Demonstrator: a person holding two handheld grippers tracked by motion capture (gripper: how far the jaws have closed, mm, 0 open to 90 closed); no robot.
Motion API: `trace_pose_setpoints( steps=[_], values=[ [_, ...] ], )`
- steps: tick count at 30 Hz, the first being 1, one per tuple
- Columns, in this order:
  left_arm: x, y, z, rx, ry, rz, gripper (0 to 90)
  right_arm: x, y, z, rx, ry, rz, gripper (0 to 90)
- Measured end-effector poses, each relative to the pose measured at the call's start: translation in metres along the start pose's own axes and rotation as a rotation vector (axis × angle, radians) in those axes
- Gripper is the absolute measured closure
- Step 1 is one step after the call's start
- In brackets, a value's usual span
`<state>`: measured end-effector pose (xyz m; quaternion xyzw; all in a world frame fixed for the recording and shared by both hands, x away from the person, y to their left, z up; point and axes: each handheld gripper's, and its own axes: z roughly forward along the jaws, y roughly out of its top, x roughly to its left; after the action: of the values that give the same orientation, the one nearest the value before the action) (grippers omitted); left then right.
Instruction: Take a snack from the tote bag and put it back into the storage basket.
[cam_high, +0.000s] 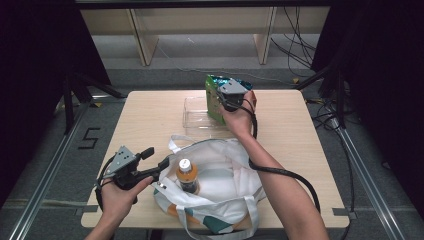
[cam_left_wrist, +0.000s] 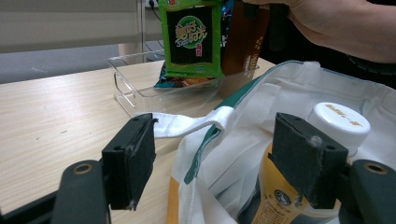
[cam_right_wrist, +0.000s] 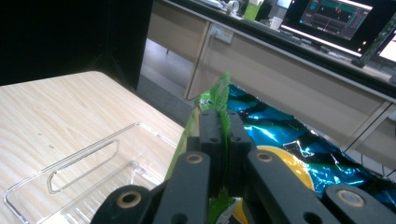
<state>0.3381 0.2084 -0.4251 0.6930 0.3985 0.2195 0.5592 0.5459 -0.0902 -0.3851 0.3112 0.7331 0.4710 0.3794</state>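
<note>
Nearest the person, at the front edge of the tabletop (cam_high: 150, 112), the left gripper (cam_high: 152, 159) is held low in the left hand (cam_high: 117, 197), its fingers (cam_left_wrist: 133, 158) spread wide with nothing between them; they point toward the open mouth of a white tote bag (cam_high: 225, 175) that lies just beside them. In the left gripper view the bag's green-trimmed rim passes between the two fingers without touching either pad, and a white strap (cam_left_wrist: 187, 123) lies on the wood beyond. Standing upright inside the bag is a bottle (cam_high: 186, 175) with an orange label and a white cap (cam_left_wrist: 340, 122). Farther back, near the middle of the tabletop, sits a clear plastic tray (cam_high: 195, 117), its near wall just beyond the bag. At the tray's right end the right gripper (cam_high: 230, 97) comes down from above in the right hand (cam_high: 239, 117), its fingers (cam_right_wrist: 210, 135) pressed together on the top edge of a green snack packet (cam_high: 214, 100), which hangs upright with its lower end inside the tray. Just behind the green one, a blue foil packet (cam_right_wrist: 280, 126) shows in the right gripper view, also in the tray
</note>
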Motion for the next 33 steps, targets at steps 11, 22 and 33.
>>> trace_pose_setpoints(
  steps=[11, 22, 33],
  values=[
    [0.001, 0.000, 0.000, -0.005, -0.003, -0.004, 29.8, 0.000, -0.001, 0.002, -0.011, -0.026, -0.053, 89.8],
    [0.001, 0.000, 0.000, -0.014, -0.008, -0.003, 29.8, 0.004, -0.004, 0.004, -0.014, -0.029, -0.081, 89.8],
    [0.000, 0.000, 0.000, -0.012, -0.008, -0.003, 29.8, 0.004, -0.011, 0.000, 0.002, -0.012, -0.087, 89.6]
  ],
)
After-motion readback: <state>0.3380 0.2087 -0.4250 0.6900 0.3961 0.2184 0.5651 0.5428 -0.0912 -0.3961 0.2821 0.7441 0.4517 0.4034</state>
